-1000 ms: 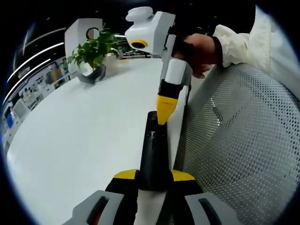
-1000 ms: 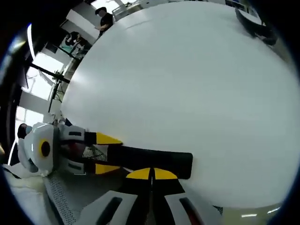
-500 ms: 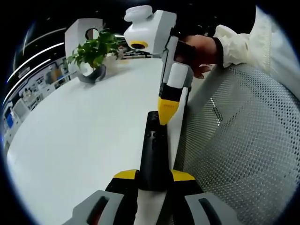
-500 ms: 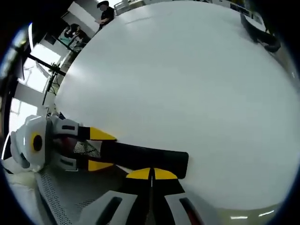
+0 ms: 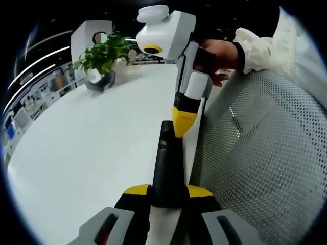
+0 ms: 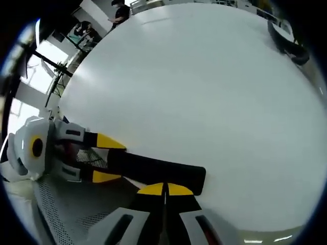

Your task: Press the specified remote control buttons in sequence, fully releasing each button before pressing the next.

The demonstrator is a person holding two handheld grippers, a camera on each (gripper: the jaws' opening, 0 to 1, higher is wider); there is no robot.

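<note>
A slim black remote (image 5: 166, 163) points away along the edge of the white table (image 5: 87, 143). My left gripper (image 5: 167, 191) is shut on its near end, one yellow tip on each side. My right gripper (image 5: 183, 122) comes down from above in a person's hand (image 5: 219, 53), jaws shut, its yellow point on or just over the remote's far end. In the right gripper view the shut tips of my right gripper (image 6: 164, 189) meet the remote (image 6: 163, 171) from the side, and the left gripper (image 6: 108, 159) clamps it at the left.
A potted green plant (image 5: 102, 56) stands at the table's far side. A white mesh chair (image 5: 265, 153) lies right of the remote, beside the table edge. A dark object (image 6: 288, 43) sits at the table's far right, and people stand in the background (image 6: 121, 10).
The right gripper has tilted and shifted slightly, its tip staying at the remote's far end. The left gripper and the remote have held still.
</note>
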